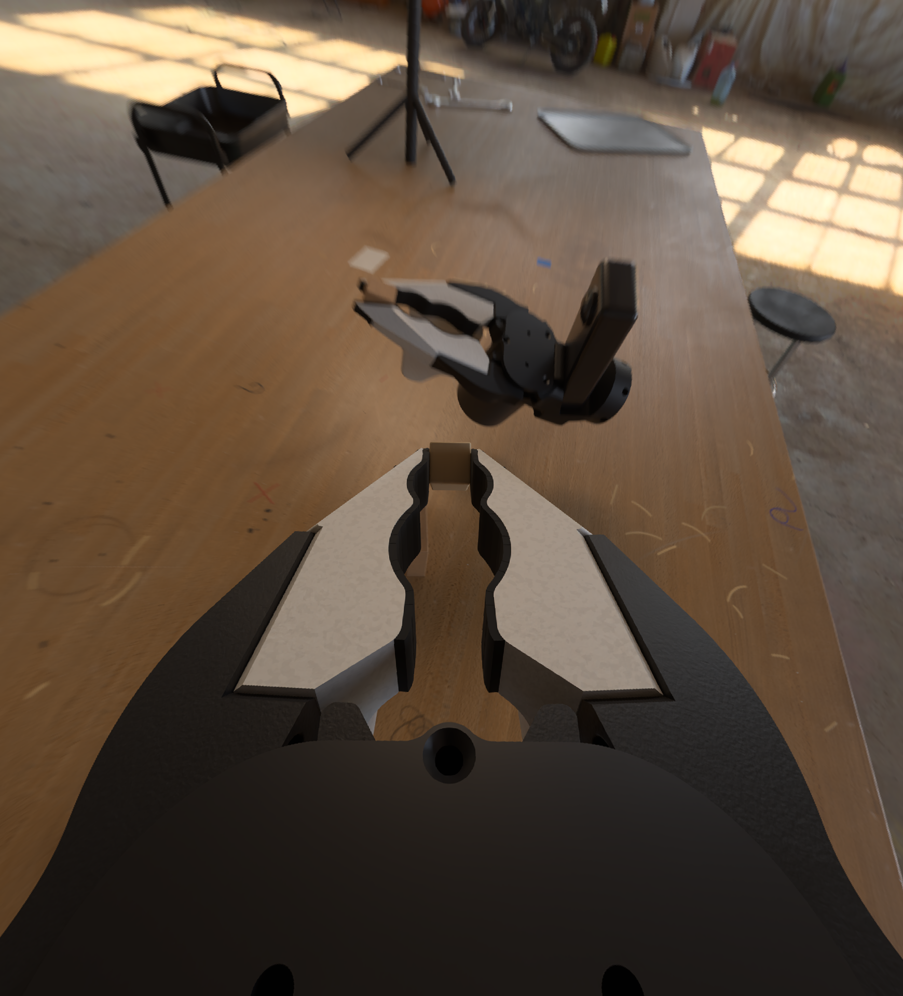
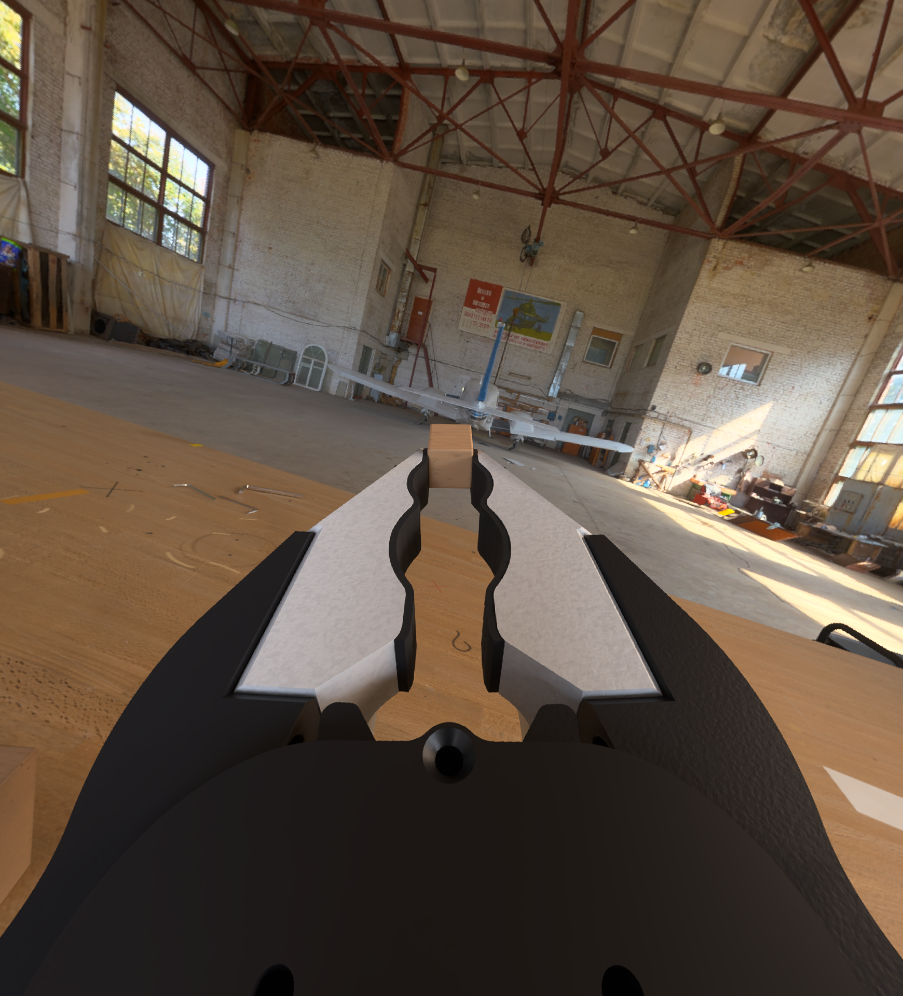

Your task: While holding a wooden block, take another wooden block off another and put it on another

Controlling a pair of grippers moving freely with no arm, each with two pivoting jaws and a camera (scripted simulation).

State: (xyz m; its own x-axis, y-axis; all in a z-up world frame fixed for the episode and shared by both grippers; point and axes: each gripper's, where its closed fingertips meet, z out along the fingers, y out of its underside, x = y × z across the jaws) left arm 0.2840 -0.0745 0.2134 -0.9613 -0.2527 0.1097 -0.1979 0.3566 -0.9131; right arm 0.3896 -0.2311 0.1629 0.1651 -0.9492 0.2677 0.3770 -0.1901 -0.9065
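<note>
Evidently each hand-held gripper (image 1: 450, 466) (image 2: 450, 458) pinches a smooth wooden cube (image 1: 450, 464) (image 2: 450, 455).

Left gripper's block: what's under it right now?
Under the small wooden block clamped in the left gripper lies bare wooden table. A pale block edge shows below the left finger; the finger covers the rest.

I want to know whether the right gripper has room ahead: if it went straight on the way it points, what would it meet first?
Probably nothing nearby. The right gripper, shut on a wooden block, points slightly upward past the table's far edge over open hangar floor. The way looks free, though depth is unclear.
</note>
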